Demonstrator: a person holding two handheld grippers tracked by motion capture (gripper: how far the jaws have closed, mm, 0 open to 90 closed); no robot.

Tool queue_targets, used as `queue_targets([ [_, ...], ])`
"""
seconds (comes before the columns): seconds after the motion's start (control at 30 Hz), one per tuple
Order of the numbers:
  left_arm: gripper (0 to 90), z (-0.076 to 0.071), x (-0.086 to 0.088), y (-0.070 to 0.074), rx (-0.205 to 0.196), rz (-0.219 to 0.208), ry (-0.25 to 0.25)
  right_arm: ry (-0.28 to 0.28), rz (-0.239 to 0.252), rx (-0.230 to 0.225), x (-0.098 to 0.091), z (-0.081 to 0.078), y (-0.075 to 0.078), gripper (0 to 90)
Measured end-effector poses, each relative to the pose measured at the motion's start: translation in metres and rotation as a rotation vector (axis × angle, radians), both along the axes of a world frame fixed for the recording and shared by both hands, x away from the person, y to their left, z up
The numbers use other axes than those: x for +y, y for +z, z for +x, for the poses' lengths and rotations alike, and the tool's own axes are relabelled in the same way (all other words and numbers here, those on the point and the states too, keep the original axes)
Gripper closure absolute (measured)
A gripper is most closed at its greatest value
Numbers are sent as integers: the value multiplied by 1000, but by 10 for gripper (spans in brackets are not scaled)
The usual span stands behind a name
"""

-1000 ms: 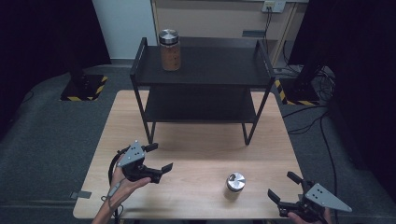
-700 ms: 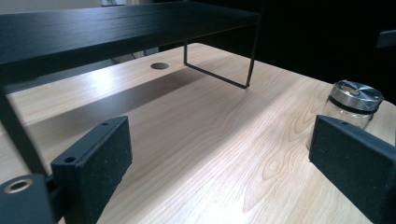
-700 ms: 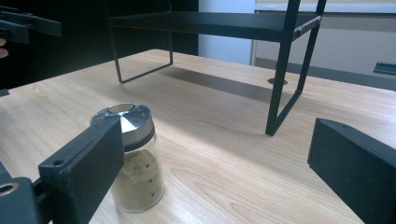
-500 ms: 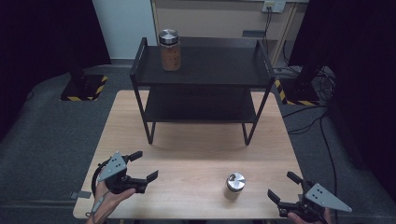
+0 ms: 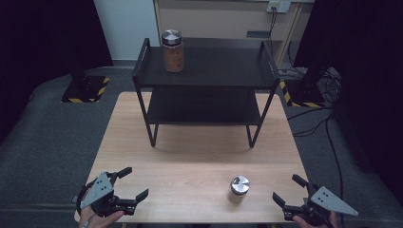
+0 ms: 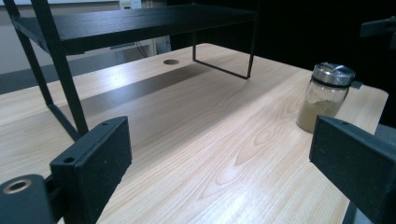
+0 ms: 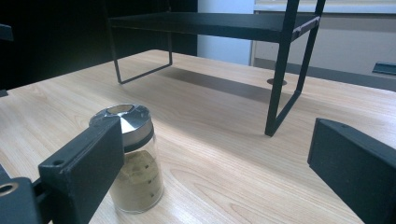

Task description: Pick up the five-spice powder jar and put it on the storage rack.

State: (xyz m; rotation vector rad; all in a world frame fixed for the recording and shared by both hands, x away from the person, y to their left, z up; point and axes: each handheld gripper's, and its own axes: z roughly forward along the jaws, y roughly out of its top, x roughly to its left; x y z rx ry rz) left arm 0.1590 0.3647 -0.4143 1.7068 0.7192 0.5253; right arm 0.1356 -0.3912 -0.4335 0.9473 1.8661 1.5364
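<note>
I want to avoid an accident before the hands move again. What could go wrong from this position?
1. The small jar stands free near the table's front edge, close to the open right gripper; a careless sideways approach could tip it or push it off.
2. The left gripper, also open, hangs at the front left corner; its trailing cable might snag there.
3. The tall jar stands near the left end of the shelf rack; bumping the rack could topple it.

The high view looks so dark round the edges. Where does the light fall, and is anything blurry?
High view: light falls on the wooden table; the floor and corners go nearly black, and the black shelf shadows the wood beneath. Left gripper view: pale glare streaks the wood; the left claw looks soft. Right gripper view: the spice jar is fairly sharp.
</note>
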Motion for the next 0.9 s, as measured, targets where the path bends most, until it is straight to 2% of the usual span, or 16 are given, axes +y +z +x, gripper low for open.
queue_targets([
  [0.17,21,-6,3,-3,-24,-43,47,-1,2,-3,0,0,0,42],
  [0.5,0,-12,4,-4,-49,-63,111,-24,26,-15,-3,-3,-3,26],
  [0.9,0,-6,8,-5,-39,-67,57,-58,32,-15,-1,-6,-3,19],
])
